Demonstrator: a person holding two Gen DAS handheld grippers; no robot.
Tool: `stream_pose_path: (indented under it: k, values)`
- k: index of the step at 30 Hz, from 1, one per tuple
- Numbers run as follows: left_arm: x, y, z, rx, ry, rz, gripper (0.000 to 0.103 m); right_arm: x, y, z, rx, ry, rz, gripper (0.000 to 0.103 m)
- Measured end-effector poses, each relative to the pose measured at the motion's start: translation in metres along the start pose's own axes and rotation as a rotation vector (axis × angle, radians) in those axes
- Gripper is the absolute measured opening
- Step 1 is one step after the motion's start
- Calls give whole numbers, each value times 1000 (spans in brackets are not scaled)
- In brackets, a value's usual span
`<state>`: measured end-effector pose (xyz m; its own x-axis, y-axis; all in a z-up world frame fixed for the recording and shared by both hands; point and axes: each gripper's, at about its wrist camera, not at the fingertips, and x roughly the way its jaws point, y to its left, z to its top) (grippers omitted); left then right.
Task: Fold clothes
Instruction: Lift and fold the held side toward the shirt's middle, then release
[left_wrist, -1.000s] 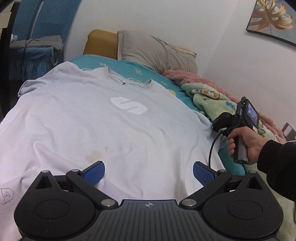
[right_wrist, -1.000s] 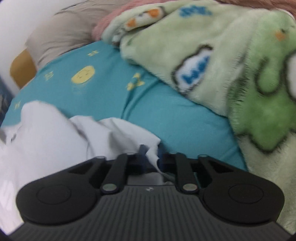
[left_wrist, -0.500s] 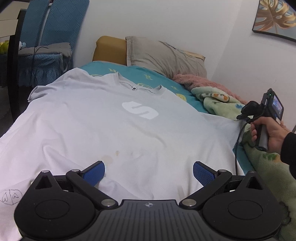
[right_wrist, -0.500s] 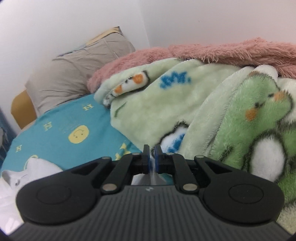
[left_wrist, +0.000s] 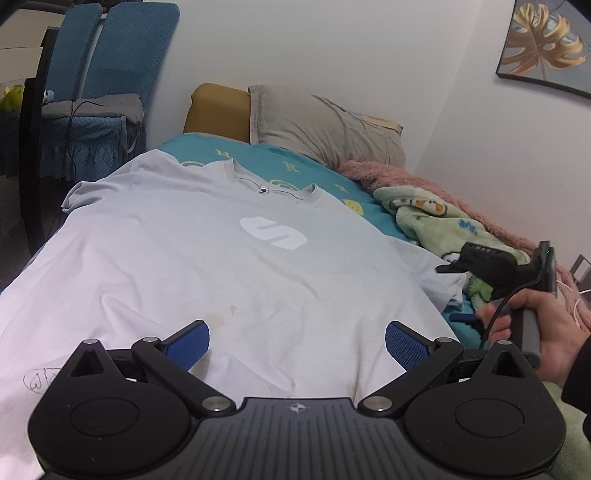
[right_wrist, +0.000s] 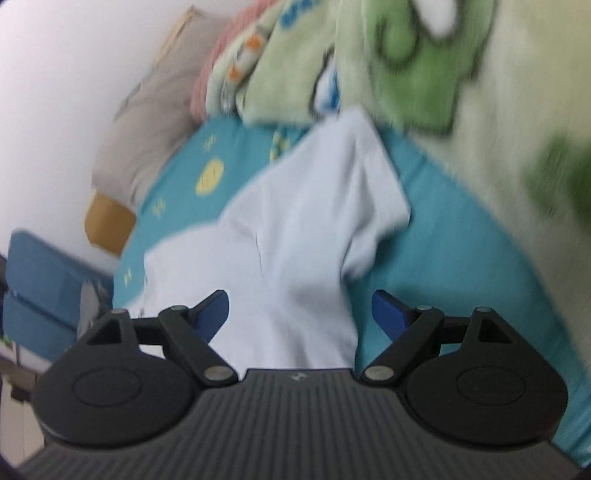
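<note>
A pale blue T-shirt (left_wrist: 229, 266) with a white logo lies spread face up on the bed, collar toward the pillows. My left gripper (left_wrist: 297, 341) is open and empty, hovering over the shirt's lower hem. My right gripper (right_wrist: 300, 308) is open and empty above the shirt's right sleeve (right_wrist: 325, 206), which lies flat on the teal sheet. In the left wrist view the right gripper (left_wrist: 465, 291) is held in a hand at the shirt's right edge. The right wrist view is blurred.
A green cartoon blanket (left_wrist: 443, 225) and pink fleece (left_wrist: 391, 177) lie along the bed's right side by the wall. A grey pillow (left_wrist: 325, 125) and mustard cushion (left_wrist: 218, 110) are at the head. A blue-covered chair (left_wrist: 99, 122) stands left of the bed.
My right gripper was shut on the right sleeve and pulled it outward; now it has opened and the sleeve lies flat. My left gripper stayed open and rose a little.
</note>
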<state>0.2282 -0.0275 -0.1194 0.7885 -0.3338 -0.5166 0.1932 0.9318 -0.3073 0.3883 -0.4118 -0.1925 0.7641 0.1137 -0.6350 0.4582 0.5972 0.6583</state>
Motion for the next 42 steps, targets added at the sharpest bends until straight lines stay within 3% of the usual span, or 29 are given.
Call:
stream_pose_path:
  k: [5,10,19,27,29,33,38,42]
  values:
    - [9,2,-3,-15,27,3,103,26,-10,-11,39,11,56,87]
    - [16,8,-7,-27,46,10,103,43,-7,-11,100,-88,132,88]
    - [24,12,-10,-52,62,29,103,55,-10,3,68,-260,248,86]
    - [27,5,-13,-16,53,83,103,73,2,28,-62,-356,198,84]
    - [28,3,-14,-4,49,97,103,81,10,34,-139,-348,139,75]
    - [30,0,-12,-5,49,105,103,93,21,40,-260,-296,-8,22]
    - [24,-5,-6,4,27,85,103,71,33,39,-367,-313,-83,14]
    - [9,-5,5,20,5,102,103,38,82,30,-549,-390,-159,12]
